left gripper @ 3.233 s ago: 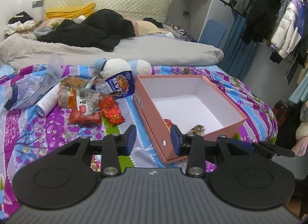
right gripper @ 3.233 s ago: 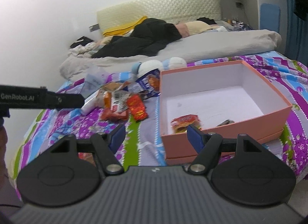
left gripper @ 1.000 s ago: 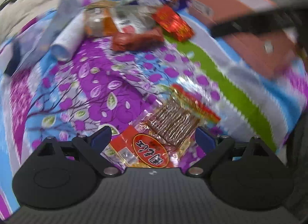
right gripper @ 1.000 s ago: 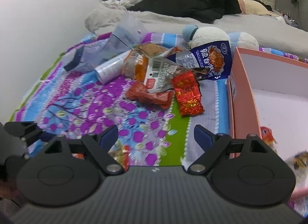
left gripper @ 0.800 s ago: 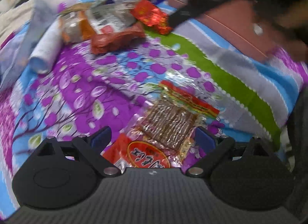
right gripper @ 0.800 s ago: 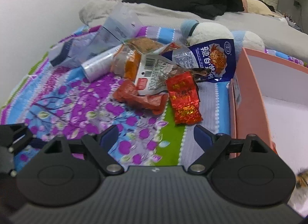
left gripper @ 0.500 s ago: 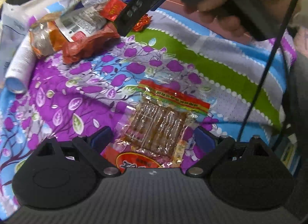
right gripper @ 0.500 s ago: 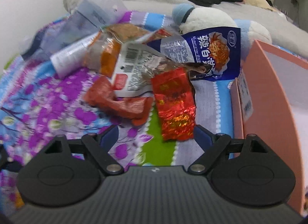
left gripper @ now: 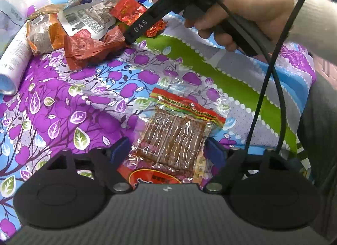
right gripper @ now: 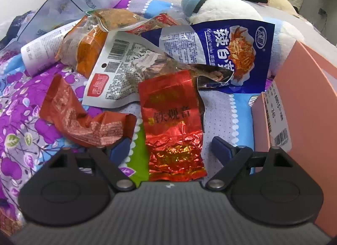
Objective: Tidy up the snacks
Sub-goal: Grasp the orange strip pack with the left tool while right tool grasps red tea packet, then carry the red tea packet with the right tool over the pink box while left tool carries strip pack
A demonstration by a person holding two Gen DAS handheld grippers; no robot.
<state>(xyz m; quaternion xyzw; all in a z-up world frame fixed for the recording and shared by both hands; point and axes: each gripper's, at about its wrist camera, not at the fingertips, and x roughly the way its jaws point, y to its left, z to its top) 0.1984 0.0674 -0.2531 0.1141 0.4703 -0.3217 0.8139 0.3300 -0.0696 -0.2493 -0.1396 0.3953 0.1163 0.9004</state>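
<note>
- Light: bright, even, indoor; soft shadows only.
- Glare: highlights on red foil packet and clear wrapper.
- Focus: both views sharp, no motion blur.
- Distortion: strong fisheye bending at edges; corners vignetted.

Six snack packets show: five heaped at twelve o'clock, one clear-wrapped at six. One white tube, one plush toy, one pink box.
</note>
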